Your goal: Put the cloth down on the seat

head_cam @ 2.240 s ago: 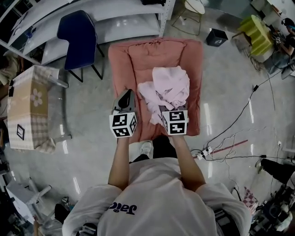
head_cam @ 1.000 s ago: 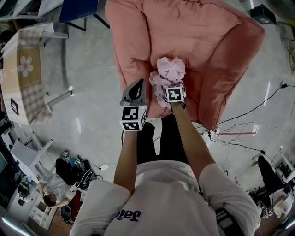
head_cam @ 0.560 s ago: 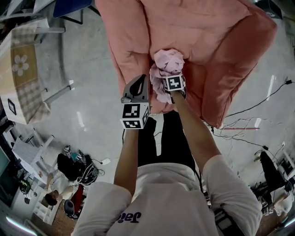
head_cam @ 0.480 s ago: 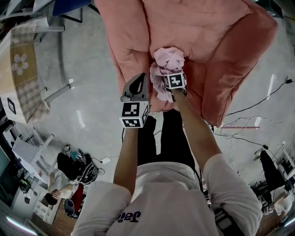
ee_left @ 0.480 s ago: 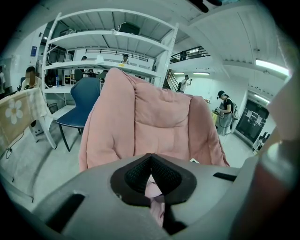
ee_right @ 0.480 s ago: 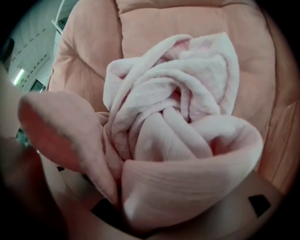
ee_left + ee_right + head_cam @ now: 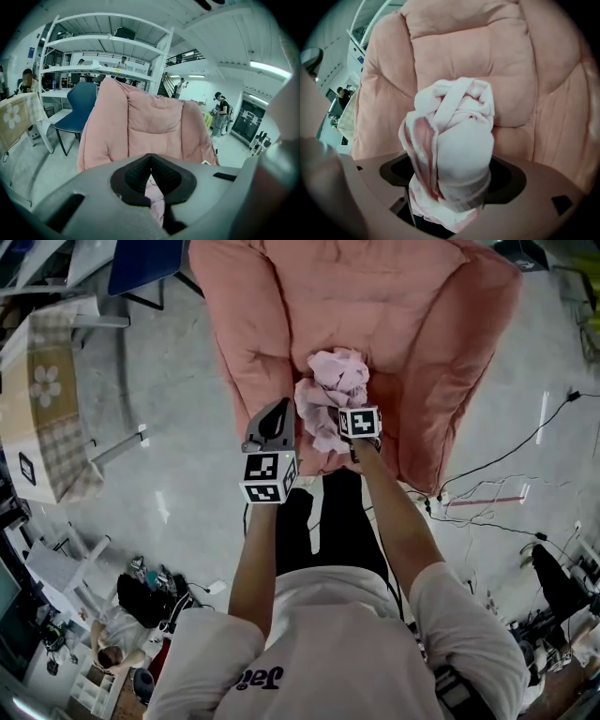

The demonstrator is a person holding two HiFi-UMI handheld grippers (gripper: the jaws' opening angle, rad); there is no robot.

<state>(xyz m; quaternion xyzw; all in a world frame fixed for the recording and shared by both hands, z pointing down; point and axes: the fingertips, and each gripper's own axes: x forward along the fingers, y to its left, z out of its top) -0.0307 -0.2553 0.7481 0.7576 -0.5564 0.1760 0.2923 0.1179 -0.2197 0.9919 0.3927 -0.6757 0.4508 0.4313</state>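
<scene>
Right hand-held gripper has its jaws opening wide around the bunched pale pink cloth, which stands between them with a gap showing at either pad. In the head view the cloth sits at the front of the seat of the pink armchair. Left hand-held gripper hangs just beside it, jaws together and empty.

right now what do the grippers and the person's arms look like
Left gripper: grey moulded shell, black ribbed pads in a V notch. Right gripper has the same shape; its jaws are opening with the pink cloth between them. Each carries a white cube with black square markers. White short-sleeved T-shirt, dark lettering.
</scene>
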